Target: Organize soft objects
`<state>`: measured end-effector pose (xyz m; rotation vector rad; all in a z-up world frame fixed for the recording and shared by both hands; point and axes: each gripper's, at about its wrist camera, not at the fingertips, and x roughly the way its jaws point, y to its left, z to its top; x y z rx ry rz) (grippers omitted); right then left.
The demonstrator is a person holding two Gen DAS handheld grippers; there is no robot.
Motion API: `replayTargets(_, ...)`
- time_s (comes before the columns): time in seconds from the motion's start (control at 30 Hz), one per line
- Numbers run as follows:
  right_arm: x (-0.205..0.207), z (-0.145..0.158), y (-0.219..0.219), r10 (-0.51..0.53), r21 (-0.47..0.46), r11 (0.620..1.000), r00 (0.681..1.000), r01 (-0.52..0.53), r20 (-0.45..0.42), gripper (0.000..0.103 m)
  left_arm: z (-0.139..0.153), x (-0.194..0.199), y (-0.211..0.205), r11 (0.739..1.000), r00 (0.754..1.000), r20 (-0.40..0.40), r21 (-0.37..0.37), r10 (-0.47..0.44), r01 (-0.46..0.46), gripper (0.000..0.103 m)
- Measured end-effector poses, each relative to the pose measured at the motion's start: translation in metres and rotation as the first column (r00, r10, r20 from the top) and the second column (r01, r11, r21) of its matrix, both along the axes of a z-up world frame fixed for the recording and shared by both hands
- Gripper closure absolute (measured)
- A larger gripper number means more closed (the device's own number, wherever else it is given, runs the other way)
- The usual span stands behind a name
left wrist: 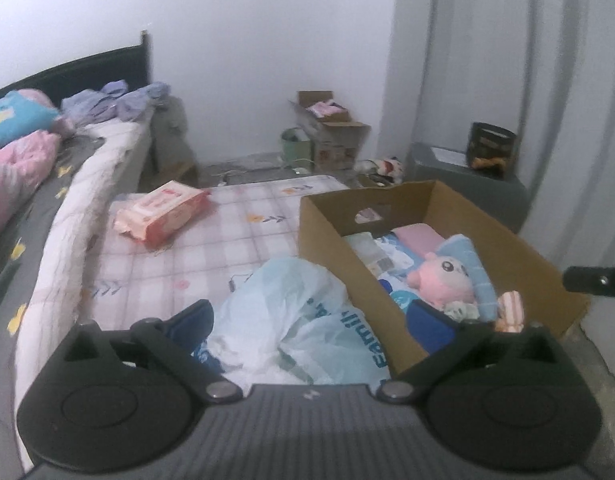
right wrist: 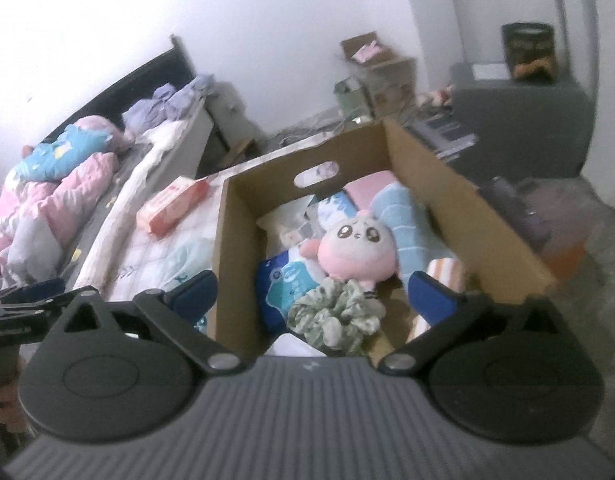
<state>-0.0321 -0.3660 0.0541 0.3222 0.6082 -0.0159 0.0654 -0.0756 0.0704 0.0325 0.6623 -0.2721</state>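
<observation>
Cardboard box (right wrist: pixel 467 184) on the low mattress (left wrist: pixel 235 216) holds a pink plush toy (right wrist: pixel 349 252) and green scrunchie (right wrist: pixel 335 312). Beside it lies a plastic bag (left wrist: pixel 291 320), farther a wipes pack (left wrist: pixel 159 216). Left gripper (left wrist: pixel 311 316) and right gripper (right wrist: pixel 315 296) both have fingers wide apart, empty. Only the right view shows the scrunchie clearly.

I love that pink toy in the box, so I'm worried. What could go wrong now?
The cardboard box sits at the mattress edge, so a push might tip it toward the floor. The plastic bag lies crumpled right beside the box and could snag on the left gripper's open fingers. The scrunchie lies loose by the pink toy and could get dragged out.
</observation>
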Motion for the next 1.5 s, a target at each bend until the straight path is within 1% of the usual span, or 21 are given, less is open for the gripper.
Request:
replayTargets(0.07, -0.009, 0.000, 0.006, -0.020, -0.019, 1.000, 1.000, 0.020, 0.013, 0.001, -0.002, -0.003, 0.001, 1.000, 1.000, -0.010, -0.008, 0.021, -0.021, 0.000)
replayTargets(0.2, -0.025, -0.008, 0.022, -0.057, -0.072, 0.996, 0.998, 0.058, 0.020, 0.001, -0.009, -0.007, 0.000, 0.998, 0.997, -0.051, 0.019, 0.066, -0.065, 0.000)
replayTargets(0.3, -0.032, -0.012, 0.033, -0.033, -0.094, 0.995, 0.999, 0.033, 0.008, 0.001, -0.014, -0.012, 0.000, 0.995, 0.994, -0.059, 0.036, 0.092, -0.090, 0.000)
replayTargets(0.37, -0.038, -0.013, 0.038, -0.026, -0.104, 0.994, 1.000, 0.028, 0.016, 0.001, -0.016, -0.016, -0.001, 0.994, 0.992, -0.064, 0.043, 0.106, -0.104, 0.000)
replayTargets(0.43, -0.046, -0.013, 0.041, -0.037, -0.118, 0.992, 0.998, 0.042, 0.042, 0.001, -0.017, -0.020, -0.002, 0.991, 0.990, -0.059, 0.045, 0.130, -0.127, 0.000)
replayTargets(0.5, -0.053, -0.014, 0.043, -0.063, -0.132, 0.989, 0.996, 0.072, 0.069, 0.001, -0.017, -0.026, -0.004, 0.984, 0.984, -0.039, 0.051, 0.174, -0.172, 0.000)
replayTargets(0.57, -0.057, -0.016, 0.044, -0.068, -0.141, 0.987, 0.995, 0.078, 0.074, 0.001, -0.017, -0.032, -0.008, 0.977, 0.979, -0.022, 0.069, 0.203, -0.201, 0.000)
replayTargets(0.63, -0.059, -0.018, 0.042, -0.050, -0.126, 0.990, 0.997, 0.057, 0.059, 0.001, -0.017, -0.036, -0.012, 0.978, 0.981, -0.020, 0.081, 0.194, -0.191, 0.000)
replayTargets(0.73, -0.061, -0.022, 0.039, -0.009, -0.072, 0.997, 1.000, 0.011, 0.022, 0.001, -0.018, -0.041, -0.021, 0.983, 0.987, -0.031, 0.097, 0.157, -0.153, 0.000)
replayTargets(0.8, -0.061, -0.025, 0.039, 0.011, -0.047, 0.999, 1.000, -0.011, -0.004, 0.001, -0.020, -0.045, -0.027, 0.987, 0.990, -0.046, 0.095, 0.132, -0.127, 0.000)
replayTargets(0.87, -0.058, -0.027, 0.042, 0.031, -0.045, 0.998, 0.999, -0.032, -0.028, 0.001, -0.021, -0.048, -0.033, 0.991, 0.991, -0.073, 0.085, 0.110, -0.104, 0.000)
replayTargets(0.93, -0.055, -0.028, 0.046, 0.041, -0.062, 0.997, 0.998, -0.044, -0.047, 0.001, -0.022, -0.049, -0.037, 0.995, 0.991, -0.106, 0.068, 0.080, -0.073, 0.000)
replayTargets(1.03, -0.052, -0.028, 0.049, 0.041, -0.073, 0.996, 0.997, -0.045, -0.060, 0.001, -0.023, -0.052, -0.043, 0.997, 0.991, -0.121, 0.057, 0.053, -0.046, 0.000)
replayTargets(1.13, -0.051, -0.031, 0.050, 0.042, -0.069, 0.997, 0.996, -0.047, -0.073, 0.001, -0.025, -0.054, -0.046, 0.997, 0.989, -0.133, 0.056, 0.065, -0.058, 0.000)
replayTargets(1.37, -0.042, -0.038, 0.049, 0.047, -0.070, 0.996, 0.994, -0.055, -0.099, 0.001, -0.031, -0.048, -0.043, 0.996, 0.974, -0.210, 0.018, 0.086, -0.084, 0.001)
replayTargets(1.5, -0.039, -0.040, 0.048, 0.036, -0.091, 0.995, 0.994, -0.046, -0.106, 0.001, -0.033, -0.048, -0.043, 0.995, 0.972, -0.213, 0.015, 0.101, -0.100, 0.001)
